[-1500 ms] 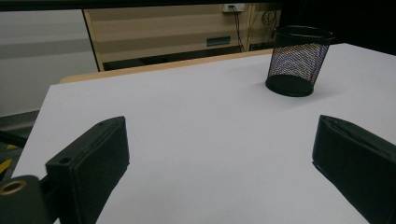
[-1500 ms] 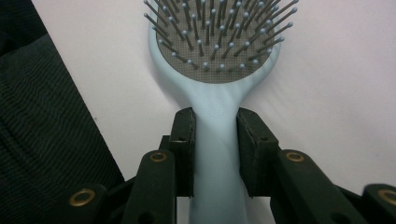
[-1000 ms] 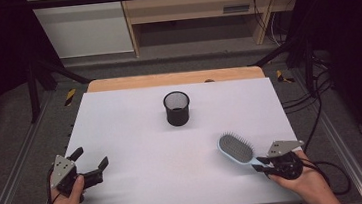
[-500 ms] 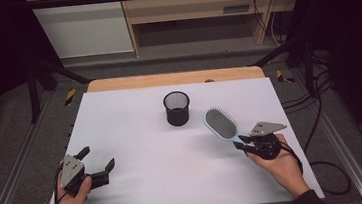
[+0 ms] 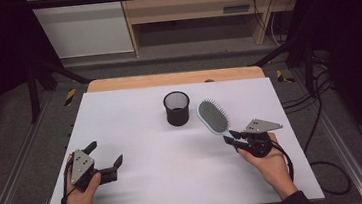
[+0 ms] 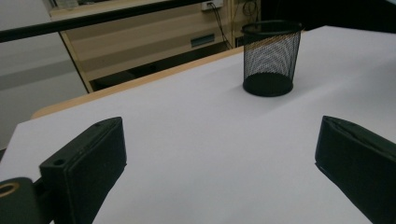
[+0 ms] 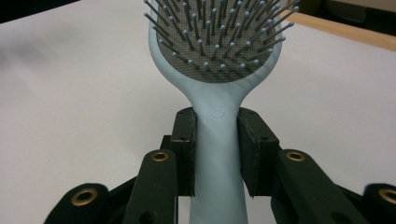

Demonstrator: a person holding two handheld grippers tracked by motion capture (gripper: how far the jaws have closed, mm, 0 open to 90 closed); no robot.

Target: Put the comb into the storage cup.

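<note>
A pale blue hairbrush [image 5: 214, 116] [image 7: 218, 70] with grey bristles is held by its handle in my right gripper [image 5: 236, 141] [image 7: 217, 154], whose jaws are shut on the handle. The brush head points toward the back left, bristles up, just right of a black mesh cup [image 5: 176, 108] [image 6: 271, 58] that stands upright at the table's middle back. My left gripper [image 5: 105, 162] [image 6: 219, 158] hovers near the front left of the white table [image 5: 132, 137], jaws wide open with nothing between them, facing the cup.
A wooden strip [image 5: 174, 79] borders the table's far edge. Metal rails [image 5: 15, 173] run along both sides, and cables [image 5: 321, 113] lie on the floor at the right. A wooden shelf unit [image 5: 195, 10] stands behind the table.
My right gripper carried the hairbrush from the front right toward the cup and lifted it. The left gripper moved slightly right and forward, still open.
</note>
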